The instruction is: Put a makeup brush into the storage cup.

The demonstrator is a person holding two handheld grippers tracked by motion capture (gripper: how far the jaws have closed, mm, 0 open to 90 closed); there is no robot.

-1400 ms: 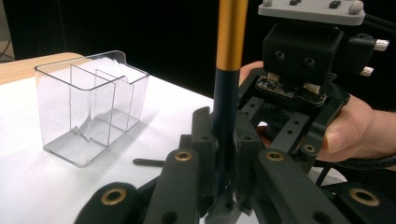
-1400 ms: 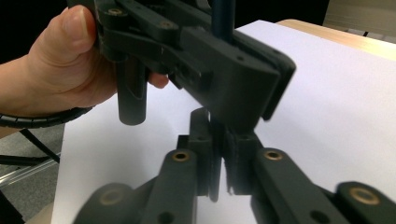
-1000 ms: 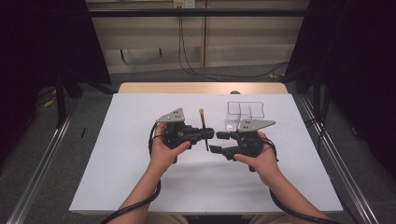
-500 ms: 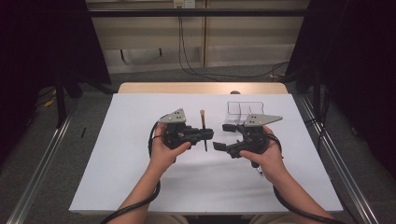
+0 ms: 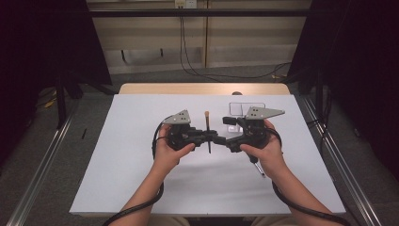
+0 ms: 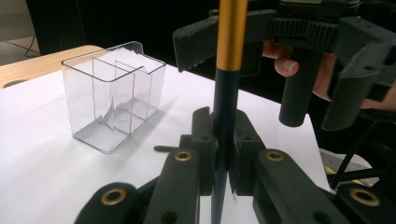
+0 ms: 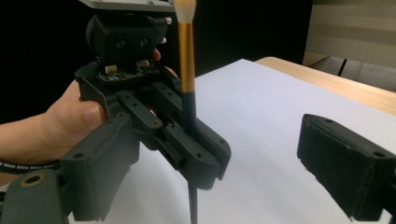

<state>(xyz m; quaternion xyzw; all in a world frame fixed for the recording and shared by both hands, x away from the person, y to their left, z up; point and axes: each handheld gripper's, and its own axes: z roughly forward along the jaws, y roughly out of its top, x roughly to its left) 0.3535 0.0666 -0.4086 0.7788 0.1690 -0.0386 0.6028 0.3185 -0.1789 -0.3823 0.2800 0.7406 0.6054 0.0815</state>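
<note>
Brush point(image 5: 207, 133): it is held upright above the table point(image 5: 117, 155), near its middle, with the pale tip up and the thin dark handle pointing down. The gold band is seen under the tip, and the lower end is off the white surface.

Left gripper point(image 5: 210, 137): its jaws are clamped together on the dark handle of the brush. In the left gripper view the handle is pressed between the two pads, and the gold band rises above them.

Left hand point(image 5: 167, 150): it is wrapped around the gripper body from below, with the forearm coming in from the bottom edge of the high view. The gripper is kept level and is pointed to the person's right.

Right gripper point(image 5: 223, 140): its jaws are wide apart and have just been opening. Nothing is pressed by them; in the right gripper view the brush stands between the near jaw at left and the far jaw at right, and no pad touches it.

Right hand point(image 5: 263, 148): it is closed around the gripper body, with the wrist bent a little inward. The gripper is pointed to the person's left, facing the left gripper, and the two tips are very near each other.

Box point(image 5: 246, 113): a clear box with dividers is placed on the table behind the right gripper, apart from the brush.
</note>
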